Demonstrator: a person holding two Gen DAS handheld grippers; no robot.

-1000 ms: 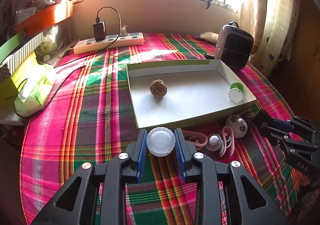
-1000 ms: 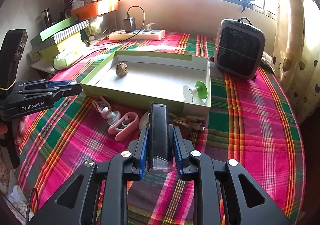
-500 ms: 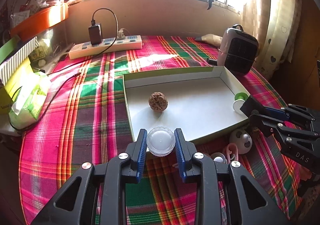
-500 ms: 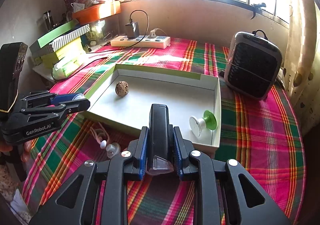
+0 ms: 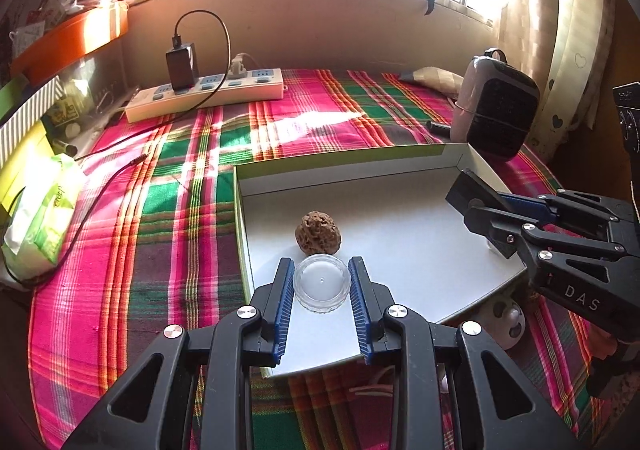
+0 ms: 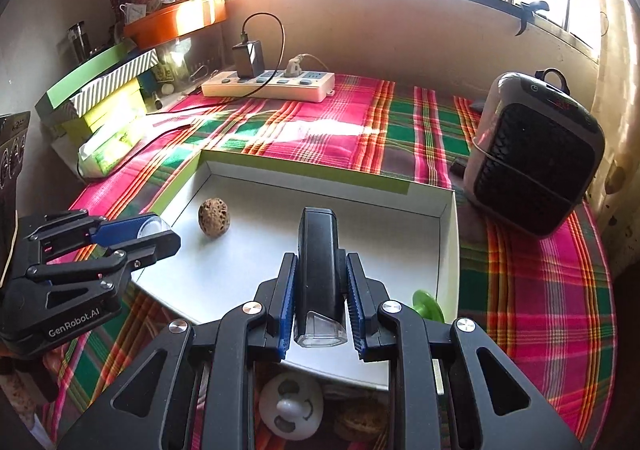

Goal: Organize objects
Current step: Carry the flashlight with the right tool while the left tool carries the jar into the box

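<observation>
My left gripper (image 5: 321, 282) is shut on a small clear round jar (image 5: 321, 283) and holds it over the near left part of the white open box (image 5: 400, 230), just in front of a brown walnut (image 5: 317, 231). My right gripper (image 6: 320, 290) is shut on a black bike light (image 6: 319, 274), held over the box's right side (image 6: 448, 250). A green and white suction toy (image 6: 428, 306) lies in the box beside the right fingers. Each gripper shows in the other's view: the left (image 6: 132, 234), the right (image 5: 480, 198).
A white face-shaped toy (image 6: 290, 406) and a walnut (image 6: 360, 424) lie on the plaid cloth in front of the box. A black heater (image 6: 536, 162) stands right of it. A power strip (image 5: 204, 92) lies at the back. Boxes and a tissue pack (image 5: 40, 218) lie left.
Both grippers have moved forward with their objects, from in front of the box to over its floor. The pink items and face toy have slipped below the fingers.
</observation>
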